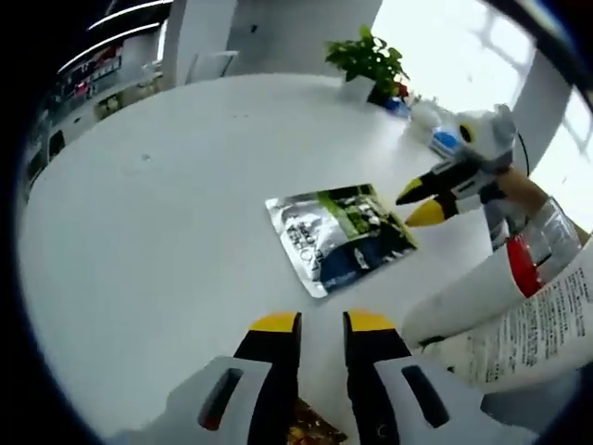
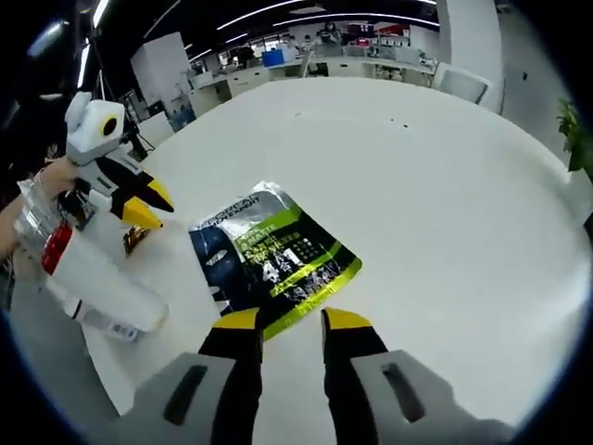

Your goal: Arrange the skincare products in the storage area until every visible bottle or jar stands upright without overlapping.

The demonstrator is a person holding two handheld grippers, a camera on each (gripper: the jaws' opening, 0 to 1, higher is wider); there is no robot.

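A flat sachet (image 2: 273, 252) and a toppled white tube (image 2: 97, 278) lie on the white worktop (image 2: 445, 185). Both claws — left (image 1: 321, 322), right (image 2: 291, 319) — hover released. Grip the tube mid-body and stand it clear of the sachet.

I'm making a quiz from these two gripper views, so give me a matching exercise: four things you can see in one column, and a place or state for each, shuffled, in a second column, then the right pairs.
Things:
1. silver, green and dark blue foil sachet
2. white squeeze tube with a red band
3. green potted plant
4. round white table

Places or states:
A. standing upright at the table's far edge
B. lying flat near the middle of the table
C. lying on its side near the table's edge
D. carrying all the other things

Pairs: 1-B, 2-C, 3-A, 4-D
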